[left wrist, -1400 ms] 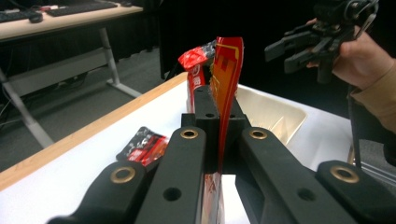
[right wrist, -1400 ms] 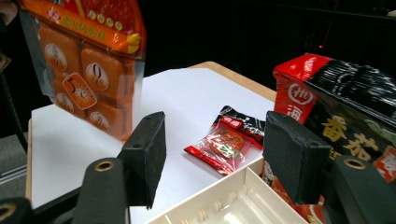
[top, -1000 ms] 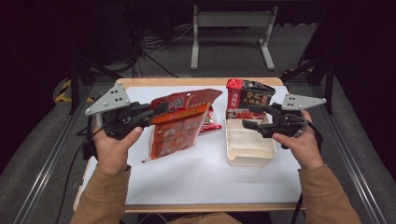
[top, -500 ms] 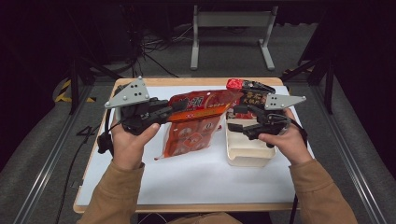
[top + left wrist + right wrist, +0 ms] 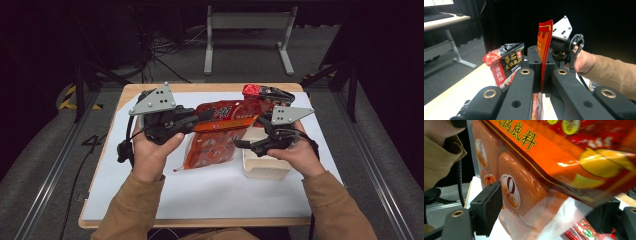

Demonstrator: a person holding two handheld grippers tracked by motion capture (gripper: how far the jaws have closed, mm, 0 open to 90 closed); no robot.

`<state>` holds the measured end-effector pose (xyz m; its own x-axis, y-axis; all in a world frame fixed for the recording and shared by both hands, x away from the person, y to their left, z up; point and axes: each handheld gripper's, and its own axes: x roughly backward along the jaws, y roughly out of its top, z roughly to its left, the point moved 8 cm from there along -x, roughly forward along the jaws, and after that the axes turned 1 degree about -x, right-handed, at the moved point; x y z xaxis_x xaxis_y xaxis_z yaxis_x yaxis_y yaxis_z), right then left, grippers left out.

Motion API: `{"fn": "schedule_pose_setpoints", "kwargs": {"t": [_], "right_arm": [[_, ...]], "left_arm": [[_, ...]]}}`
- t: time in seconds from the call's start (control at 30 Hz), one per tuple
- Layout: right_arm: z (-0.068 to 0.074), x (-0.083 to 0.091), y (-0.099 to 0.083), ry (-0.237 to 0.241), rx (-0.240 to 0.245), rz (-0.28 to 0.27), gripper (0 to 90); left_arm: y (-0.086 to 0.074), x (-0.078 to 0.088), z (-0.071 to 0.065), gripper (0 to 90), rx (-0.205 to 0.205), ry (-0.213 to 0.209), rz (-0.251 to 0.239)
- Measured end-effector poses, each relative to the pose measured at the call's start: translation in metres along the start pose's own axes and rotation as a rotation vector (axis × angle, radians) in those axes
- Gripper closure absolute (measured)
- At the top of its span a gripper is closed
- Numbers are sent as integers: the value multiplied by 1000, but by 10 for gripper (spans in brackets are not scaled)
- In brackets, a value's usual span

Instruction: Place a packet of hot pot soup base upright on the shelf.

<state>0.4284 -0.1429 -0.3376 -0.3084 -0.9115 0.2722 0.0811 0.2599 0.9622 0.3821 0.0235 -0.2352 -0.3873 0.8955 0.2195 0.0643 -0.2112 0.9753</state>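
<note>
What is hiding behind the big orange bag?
Behind the orange bag stands a red and black sauce packet, partly showing. A white tray lies beside it. The bag covers the table beneath, so anything there is hidden.

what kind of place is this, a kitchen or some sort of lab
Most likely a lab or recording studio, not a kitchen. A white-topped table stands on grey carpet among metal rails, loose cables trail over the dark floor behind it, and a desk with a keyboard stands to one side.
</note>
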Motion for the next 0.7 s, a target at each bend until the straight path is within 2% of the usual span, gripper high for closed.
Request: {"fn": "schedule_pose_setpoints", "kwargs": {"t": [0.23,0.5,0.57,0.7], "right_arm": [[6,-10,0,29,17,-9,199],[6,-13,1,75,-14,-36,195],[7,-12,1,87,-18,-43,238],[13,-9,4,141,-38,-73,354]], "left_arm": [[0,-3,-4,900,-1,-18,-6],[0,-3,-7,900,-4,-41,-22],[1,-2,-7,900,-5,-39,-29],[1,-1,-6,900,5,-48,-48]]}}
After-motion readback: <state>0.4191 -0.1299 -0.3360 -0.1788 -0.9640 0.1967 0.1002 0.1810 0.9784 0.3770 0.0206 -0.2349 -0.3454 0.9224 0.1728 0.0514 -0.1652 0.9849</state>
